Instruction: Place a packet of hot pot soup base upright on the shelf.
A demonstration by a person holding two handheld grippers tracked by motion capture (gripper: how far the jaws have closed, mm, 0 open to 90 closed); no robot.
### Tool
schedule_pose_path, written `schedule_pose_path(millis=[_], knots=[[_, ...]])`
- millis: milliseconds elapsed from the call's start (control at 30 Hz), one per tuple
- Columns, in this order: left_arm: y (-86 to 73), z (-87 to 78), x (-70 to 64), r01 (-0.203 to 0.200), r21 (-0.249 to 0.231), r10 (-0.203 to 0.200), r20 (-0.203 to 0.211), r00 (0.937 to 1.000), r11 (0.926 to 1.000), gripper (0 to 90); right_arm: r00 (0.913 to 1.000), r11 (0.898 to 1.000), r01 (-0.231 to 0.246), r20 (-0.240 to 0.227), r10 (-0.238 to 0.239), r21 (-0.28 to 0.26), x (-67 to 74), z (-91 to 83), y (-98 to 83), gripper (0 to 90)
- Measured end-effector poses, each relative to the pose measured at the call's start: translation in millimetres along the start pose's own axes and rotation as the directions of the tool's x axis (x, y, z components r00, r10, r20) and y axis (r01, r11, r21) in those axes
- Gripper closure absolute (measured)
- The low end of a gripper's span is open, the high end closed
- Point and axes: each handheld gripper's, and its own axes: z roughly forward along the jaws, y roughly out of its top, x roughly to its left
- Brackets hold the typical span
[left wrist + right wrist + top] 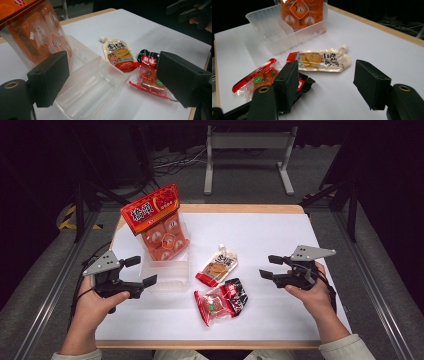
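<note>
the red packet [220, 302] lies on the worktop [280, 245] beside the pouch [218, 265]; left gripper [141, 271] and right gripper [266, 267] both wide open, empty.

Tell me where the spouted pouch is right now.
In the high view the spouted pouch lies flat near the table's middle, just right of the clear bin and just behind the red snack packet.
</note>
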Motion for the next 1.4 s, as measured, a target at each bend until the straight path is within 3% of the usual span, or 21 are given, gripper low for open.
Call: schedule_pose_path(millis=[300,800,867,1400], knots=[[0.2,1.9,0.0,0.004,-0.002,-0.004,0.003,1.0,1.0,11.8,0.9984,0.997,-0.006,-0.056,0.011,0.081,9.7,29.1,-12.3,35.3],[-1.0,4.9,-1.4,-0.001,0.009,0.001,0.008,1.0,1.0,11.4,0.9957,0.984,-0.008,-0.089,0.025,0.178,22.9,60.7,-39.1,31.1],[-1.1,4.9,-2.0,0.011,0.001,-0.011,0.006,0.9999,0.9999,11.4,0.995,0.983,-0.01,-0.096,0.029,0.185,23.8,63.3,-41.9,30.8],[-2.0,5.9,-1.7,-0.016,0.022,0.016,0.004,0.9999,0.9996,11.3,0.9874,0.966,-0.02,-0.147,0.059,0.256,30.9,75.3,-57.1,26.7]])
